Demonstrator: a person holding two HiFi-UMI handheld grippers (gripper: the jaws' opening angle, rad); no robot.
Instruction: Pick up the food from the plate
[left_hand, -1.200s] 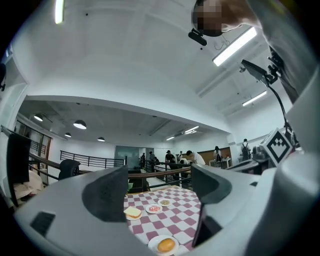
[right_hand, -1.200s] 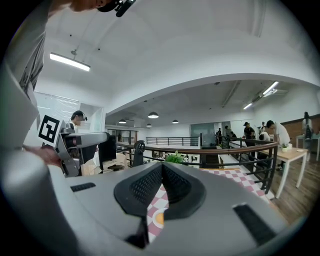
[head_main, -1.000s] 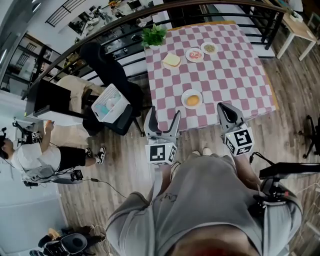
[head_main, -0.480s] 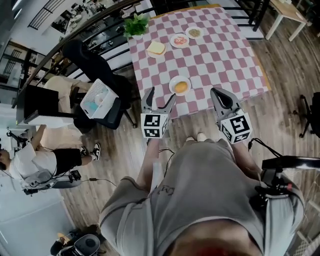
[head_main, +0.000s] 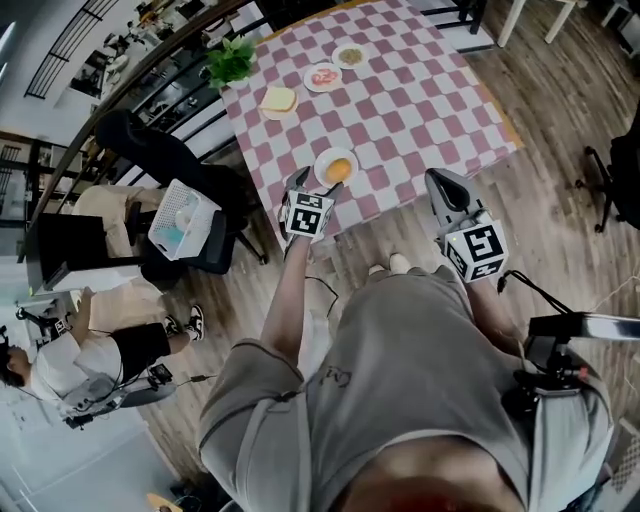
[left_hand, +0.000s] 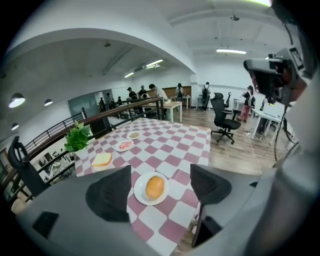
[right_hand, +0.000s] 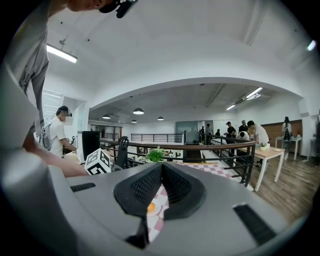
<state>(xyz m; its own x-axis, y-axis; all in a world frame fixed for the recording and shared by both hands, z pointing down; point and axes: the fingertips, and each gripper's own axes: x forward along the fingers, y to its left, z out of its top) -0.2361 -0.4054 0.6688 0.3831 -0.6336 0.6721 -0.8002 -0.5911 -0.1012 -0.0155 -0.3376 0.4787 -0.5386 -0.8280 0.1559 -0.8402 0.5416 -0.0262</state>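
Pink-and-white checked table (head_main: 430, 100); round white plate (left_hand: 142, 198), smooth orange bun (left_hand: 155, 186), just ahead of left gripper (left_hand: 160, 172), ribbed jaws spread; right gripper (right_hand: 161, 170) tips together.

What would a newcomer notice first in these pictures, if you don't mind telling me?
The pink-and-white checked table stands out most, at the top of the head view. Near its front edge sits a white plate with an orange bun, framed by the open jaws of the left gripper. The right gripper, shut, is held just off that edge.
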